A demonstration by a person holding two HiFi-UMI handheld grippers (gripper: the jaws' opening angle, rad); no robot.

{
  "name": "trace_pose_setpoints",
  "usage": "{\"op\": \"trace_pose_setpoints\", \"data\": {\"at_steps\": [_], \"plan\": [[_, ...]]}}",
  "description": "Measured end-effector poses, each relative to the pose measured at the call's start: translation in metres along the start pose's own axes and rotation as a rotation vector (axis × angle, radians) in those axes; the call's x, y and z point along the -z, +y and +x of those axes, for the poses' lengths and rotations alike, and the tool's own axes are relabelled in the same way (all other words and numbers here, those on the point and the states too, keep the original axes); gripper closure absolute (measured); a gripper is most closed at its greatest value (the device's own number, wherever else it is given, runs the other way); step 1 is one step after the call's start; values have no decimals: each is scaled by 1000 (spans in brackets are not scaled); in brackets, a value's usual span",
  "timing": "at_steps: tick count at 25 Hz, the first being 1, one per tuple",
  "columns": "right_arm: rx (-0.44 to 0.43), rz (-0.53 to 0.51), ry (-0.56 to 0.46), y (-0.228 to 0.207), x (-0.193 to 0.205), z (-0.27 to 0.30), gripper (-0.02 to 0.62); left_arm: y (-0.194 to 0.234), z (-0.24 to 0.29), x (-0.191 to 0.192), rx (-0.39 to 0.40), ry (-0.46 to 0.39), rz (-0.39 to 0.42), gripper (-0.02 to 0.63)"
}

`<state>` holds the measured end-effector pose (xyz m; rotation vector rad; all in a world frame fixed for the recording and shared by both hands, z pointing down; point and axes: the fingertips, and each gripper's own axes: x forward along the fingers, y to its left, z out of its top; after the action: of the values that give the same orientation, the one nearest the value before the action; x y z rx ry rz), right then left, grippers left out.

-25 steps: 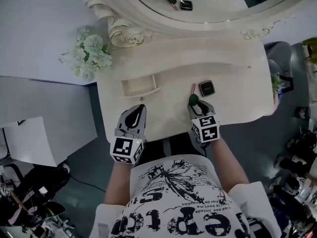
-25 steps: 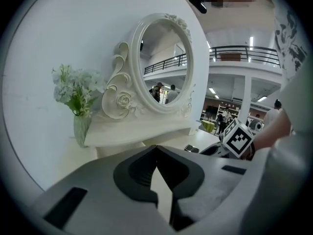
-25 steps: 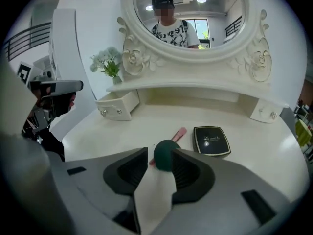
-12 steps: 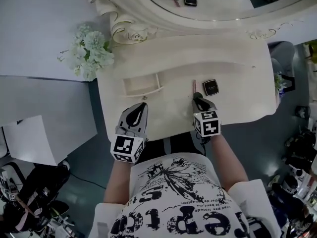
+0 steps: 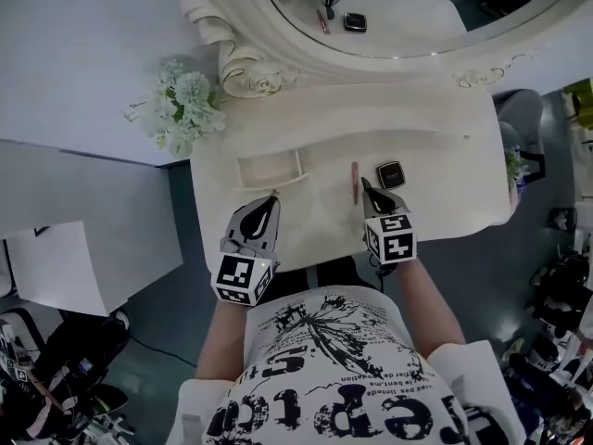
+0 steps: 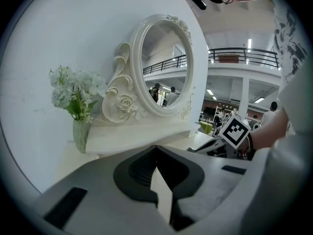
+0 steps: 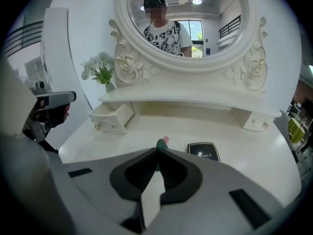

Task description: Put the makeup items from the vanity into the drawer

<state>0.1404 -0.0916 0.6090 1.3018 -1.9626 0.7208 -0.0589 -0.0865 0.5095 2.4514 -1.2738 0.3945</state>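
Note:
A thin pink makeup stick (image 5: 354, 179) hangs just over the vanity top (image 5: 445, 165), left of a black compact (image 5: 390, 174). My right gripper (image 5: 365, 184) has just been closing and is shut on the stick. In the right gripper view only the stick's pink end (image 7: 166, 140) and a green tip poke past the closed jaws (image 7: 158, 151). The compact (image 7: 203, 151) lies just to the right. The small drawer (image 5: 271, 170) stands pulled open at the left (image 7: 111, 117). My left gripper (image 5: 270, 198) is shut on nothing near the front edge, below the drawer (image 6: 155, 148).
A vase of white flowers (image 5: 185, 105) stands at the vanity's back left corner. The oval mirror (image 5: 389, 7) in its carved frame rises behind a raised shelf. The vanity's front edge runs just under both grippers, with grey floor on either side.
The right gripper's jaws closed on the pink stick and rose slightly. The stick shifted left and nearer me, away from the compact. The left gripper stayed put.

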Motion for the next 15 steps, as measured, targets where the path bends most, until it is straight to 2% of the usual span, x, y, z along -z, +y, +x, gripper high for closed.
{"op": "trace_pose_setpoints", "data": {"at_steps": [7, 15], "plan": [[-59, -81, -113, 33, -66, -12, 565, 17, -19, -25, -44, -47, 32, 586], [-194, -209, -163, 107, -119, 4, 565, 61, -62, -40, -180, -101, 17, 586]]}}
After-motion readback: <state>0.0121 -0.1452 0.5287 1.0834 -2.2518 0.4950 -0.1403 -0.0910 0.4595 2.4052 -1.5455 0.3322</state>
